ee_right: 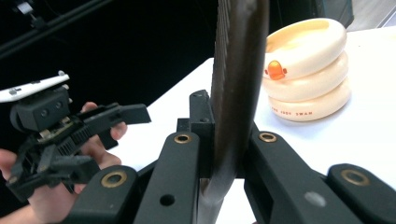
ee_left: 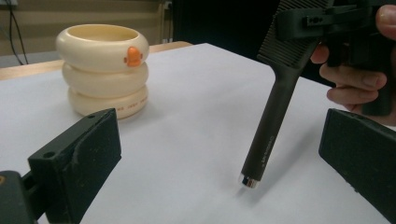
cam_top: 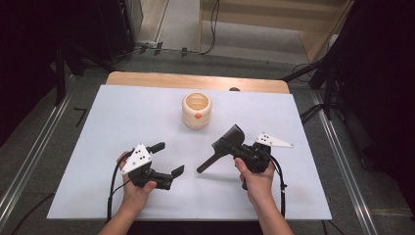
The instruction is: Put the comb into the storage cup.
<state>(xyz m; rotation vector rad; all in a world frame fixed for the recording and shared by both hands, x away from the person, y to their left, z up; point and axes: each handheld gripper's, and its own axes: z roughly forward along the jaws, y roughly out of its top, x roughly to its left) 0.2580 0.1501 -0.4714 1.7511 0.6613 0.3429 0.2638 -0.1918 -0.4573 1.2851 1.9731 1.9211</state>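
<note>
A black comb (cam_top: 230,138) with a long round handle is held tilted above the white table (cam_top: 112,127), handle end low and pointing left. My right gripper (cam_top: 238,151) is shut on the comb's toothed head (ee_right: 238,70). My left gripper (cam_top: 169,158) stands open near the front left, with nothing between its jaws. Seen from the left gripper view, the comb handle (ee_left: 270,126) hangs in front of the wide gap of my left gripper (ee_left: 222,142), its silver tip just above the table.
A cream cup (cam_top: 196,110) shaped like three stacked rings, with a small orange duck bill, stands upright at the middle back of the table. It also appears as the cup (ee_left: 102,70) at far left and the cup (ee_right: 306,70) at upper right.
</note>
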